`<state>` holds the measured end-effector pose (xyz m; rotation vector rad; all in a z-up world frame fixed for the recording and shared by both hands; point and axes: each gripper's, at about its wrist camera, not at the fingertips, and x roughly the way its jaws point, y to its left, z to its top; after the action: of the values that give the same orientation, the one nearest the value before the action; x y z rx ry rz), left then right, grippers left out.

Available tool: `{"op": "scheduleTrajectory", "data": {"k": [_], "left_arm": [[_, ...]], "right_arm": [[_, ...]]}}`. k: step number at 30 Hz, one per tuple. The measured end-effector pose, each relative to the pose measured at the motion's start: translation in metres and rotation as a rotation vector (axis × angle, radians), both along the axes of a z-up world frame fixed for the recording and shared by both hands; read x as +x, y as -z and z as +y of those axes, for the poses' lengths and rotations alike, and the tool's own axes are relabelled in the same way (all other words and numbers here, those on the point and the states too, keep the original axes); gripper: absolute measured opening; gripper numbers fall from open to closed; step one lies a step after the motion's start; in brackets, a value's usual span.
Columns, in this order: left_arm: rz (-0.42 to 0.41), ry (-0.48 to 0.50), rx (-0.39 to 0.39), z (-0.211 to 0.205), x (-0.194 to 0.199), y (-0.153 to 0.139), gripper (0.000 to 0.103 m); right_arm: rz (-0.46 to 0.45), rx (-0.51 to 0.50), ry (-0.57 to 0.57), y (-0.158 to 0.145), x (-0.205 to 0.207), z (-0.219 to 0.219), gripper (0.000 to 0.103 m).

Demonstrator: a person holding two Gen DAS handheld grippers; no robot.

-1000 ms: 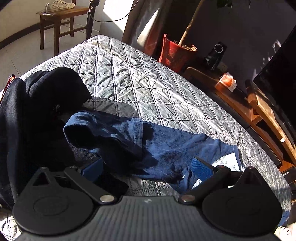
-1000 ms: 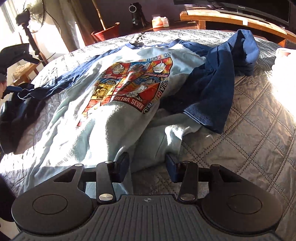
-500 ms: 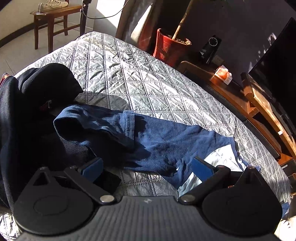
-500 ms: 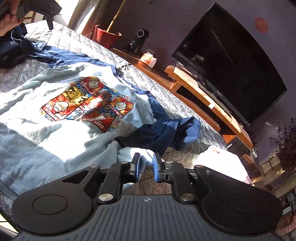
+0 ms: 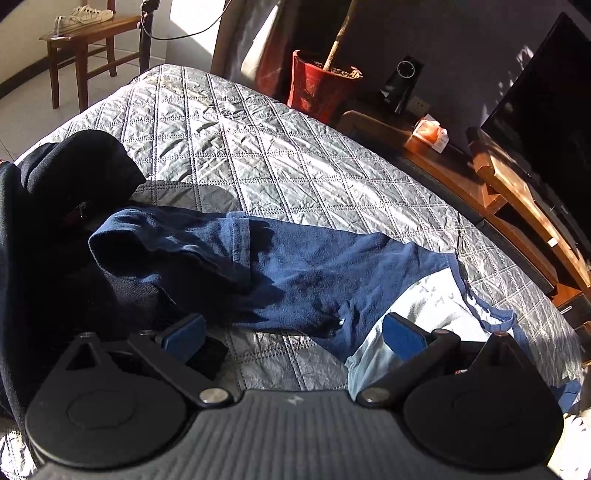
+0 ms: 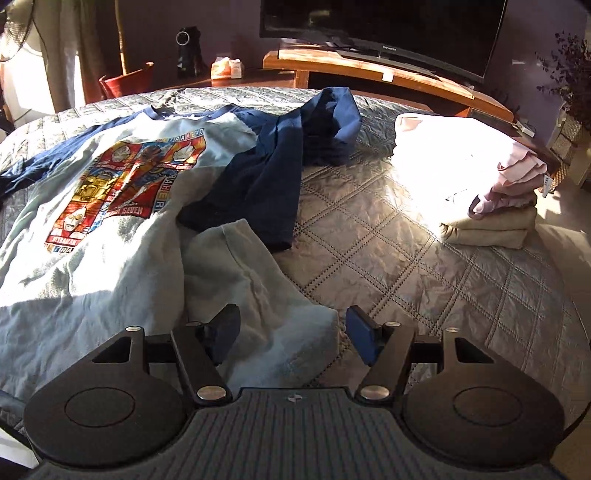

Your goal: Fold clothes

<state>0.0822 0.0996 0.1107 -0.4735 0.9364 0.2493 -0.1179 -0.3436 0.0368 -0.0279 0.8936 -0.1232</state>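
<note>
Hard low sunlight, strong contrast. Quilted bedspread (image 5: 280,173) bright, wrinkles sharp. Folded pile (image 6: 469,173) blown out white by glare. Dark jacket (image 5: 55,206) lost in black shadow. TV (image 6: 384,29) wall dim. Fisheye bending at edges; frames sharp, no motion blur.

We see a bed under a grey quilted cover (image 5: 280,162), lit by strong low sunlight. Beyond it runs a long wooden media bench (image 6: 369,64) carrying a dark flat television (image 6: 380,26). A red plant pot (image 5: 319,86) stands against the purple-grey wall (image 5: 461,40). A brown wooden chair (image 5: 88,40) stands on the pale tiled floor (image 5: 33,103).
</note>
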Motion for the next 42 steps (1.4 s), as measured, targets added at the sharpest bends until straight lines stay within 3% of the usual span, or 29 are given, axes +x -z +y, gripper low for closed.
{"op": "scheduleTrajectory", "data": {"k": [1,2,3,4,5,6,11,13,16,19,21,24,27,29,33,36,38,40,42], "left_arm": [[0.001,0.002,0.0,-0.001,0.0,0.0,0.101],[0.002,0.004,0.001,-0.001,0.0,0.001,0.102],[0.003,0.006,0.001,-0.002,0.001,0.001,0.101],[0.004,0.009,0.001,-0.003,0.001,0.001,0.101],[0.005,0.012,0.001,-0.004,0.001,0.001,0.101],[0.005,0.016,0.001,-0.005,0.001,0.002,0.101],[0.011,0.032,0.009,-0.01,0.002,0.004,0.101],[0.011,0.034,0.007,-0.01,0.002,0.004,0.101],[0.008,0.038,0.009,-0.012,0.002,0.003,0.101],[0.009,0.043,0.012,-0.013,0.002,0.003,0.101],[0.01,0.045,0.013,-0.014,0.002,0.004,0.101],[0.012,0.049,0.015,-0.015,0.002,0.004,0.101],[0.014,0.053,0.016,-0.016,0.002,0.005,0.101],[0.015,0.053,0.016,-0.016,0.002,0.005,0.101],[0.011,0.044,0.003,-0.011,0.002,0.004,0.101],[0.008,0.045,0.0,-0.01,0.001,0.003,0.101],[0.008,0.046,0.0,-0.01,0.001,0.003,0.101],[0.011,0.049,0.004,-0.012,0.001,0.003,0.102],[0.014,0.051,0.008,-0.014,0.001,0.004,0.101]], "right_arm": [[0.022,0.035,0.023,0.004,0.001,-0.007,0.078],[0.028,0.075,0.027,0.006,-0.001,-0.011,0.066],[0.031,0.114,0.027,0.007,-0.003,-0.014,0.047],[0.034,0.125,0.015,0.008,-0.006,-0.013,0.036],[0.046,0.138,0.007,0.009,-0.008,-0.012,0.011],[0.059,0.152,0.001,0.011,-0.009,-0.011,0.01],[0.12,0.169,0.002,0.008,-0.034,-0.008,0.01],[0.142,0.112,0.036,0.003,-0.045,-0.008,0.016],[0.152,-0.007,0.068,-0.006,-0.059,-0.005,0.035],[0.106,-0.117,0.045,-0.02,-0.062,0.005,0.035],[0.003,-0.095,0.005,-0.037,-0.056,0.013,0.036],[-0.042,-0.077,-0.05,-0.045,-0.025,0.027,0.038],[-0.005,-0.005,-0.074,-0.028,0.001,0.027,0.038],[0.079,0.062,-0.056,-0.007,0.008,0.019,0.037],[0.142,0.053,-0.074,0.002,-0.019,0.021,0.044],[0.235,0.005,-0.176,-0.002,-0.028,0.033,0.045],[0.189,-0.009,-0.174,-0.013,-0.026,0.033,0.046],[0.077,0.052,-0.138,-0.03,-0.015,0.027,0.049],[-0.017,0.087,-0.118,-0.041,0.007,0.027,0.06]]}}
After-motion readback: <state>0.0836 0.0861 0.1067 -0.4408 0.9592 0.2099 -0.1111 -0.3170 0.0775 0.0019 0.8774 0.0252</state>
